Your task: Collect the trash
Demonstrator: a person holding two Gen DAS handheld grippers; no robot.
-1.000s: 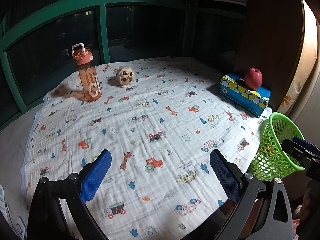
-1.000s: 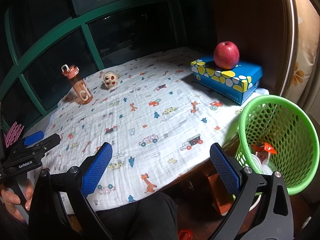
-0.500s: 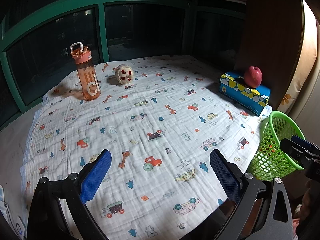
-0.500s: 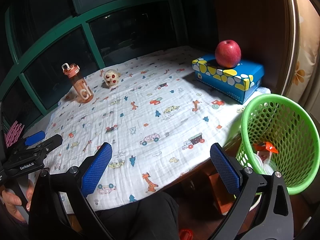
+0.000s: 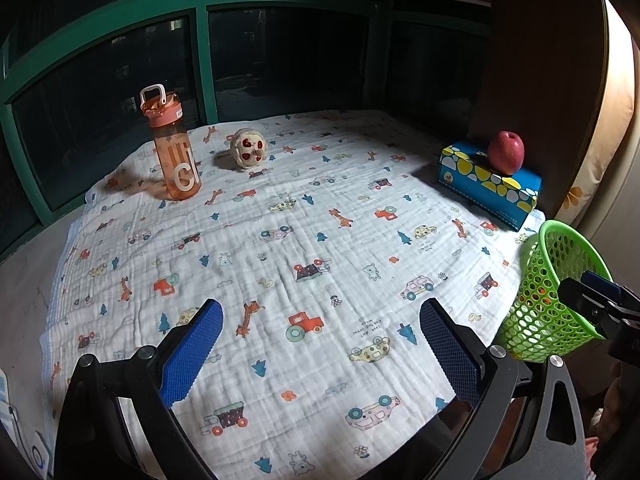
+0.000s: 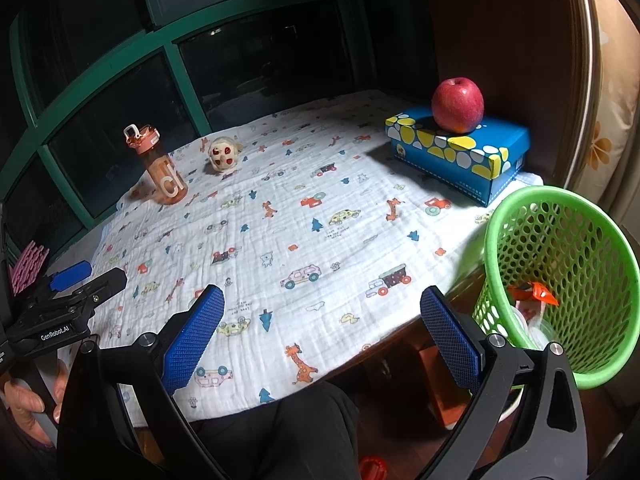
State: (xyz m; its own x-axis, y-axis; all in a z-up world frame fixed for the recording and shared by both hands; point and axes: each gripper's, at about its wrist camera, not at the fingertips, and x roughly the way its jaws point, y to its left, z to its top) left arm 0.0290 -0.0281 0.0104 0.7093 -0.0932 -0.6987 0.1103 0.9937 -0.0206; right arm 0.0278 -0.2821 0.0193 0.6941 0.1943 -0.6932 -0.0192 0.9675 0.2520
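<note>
Both hand-held grippers, left (image 5: 320,344) and right (image 6: 320,332), gape wide and empty; wrappers (image 6: 534,294) already in green basket (image 6: 560,196), surface (image 5: 320,240) looks trash-free, task likely near done

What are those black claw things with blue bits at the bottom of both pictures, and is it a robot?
No robot here: a person holds a grabber tool in each hand, and each tool carries a camera looking out along its two fingers. So one picture comes from the left gripper and the other from the right gripper. The blue bits are grippy pads on the fingers. Both tools are open and hold nothing. On the cartoon-print cloth stand an orange water bottle and a small round toy. A red apple sits on a blue spotted box. Beside the table's edge is a green basket with some trash inside.
</note>
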